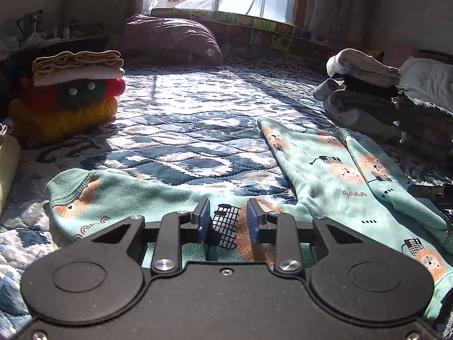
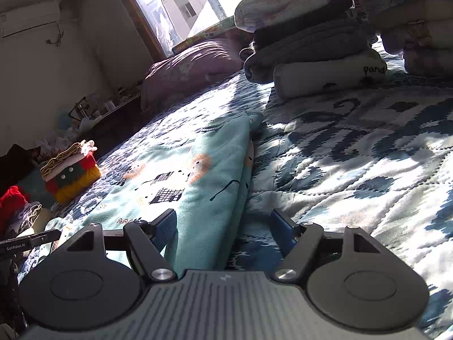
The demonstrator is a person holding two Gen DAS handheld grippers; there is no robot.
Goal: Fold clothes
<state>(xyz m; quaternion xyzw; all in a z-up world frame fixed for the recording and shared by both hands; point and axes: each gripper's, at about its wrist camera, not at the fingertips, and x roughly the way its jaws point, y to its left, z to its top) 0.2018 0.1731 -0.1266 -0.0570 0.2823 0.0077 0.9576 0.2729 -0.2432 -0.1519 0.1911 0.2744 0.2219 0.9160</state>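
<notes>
Your left gripper (image 1: 228, 217) is hovering part-open over the teal pajama (image 1: 325, 170), gripping nothing. Your right gripper (image 2: 223, 226) is straddling its folded edge, jaws wide.

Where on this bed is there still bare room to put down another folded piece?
Bare quilt lies between the colourful stack, the pillow and the lion-print garment. The right side is crowded with the grey stack.

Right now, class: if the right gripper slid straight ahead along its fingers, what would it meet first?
The right gripper is open astride the mint lion-print garment, so it would probably meet that fabric's folded edge first. The stack of folded clothes lies much farther on.
</notes>
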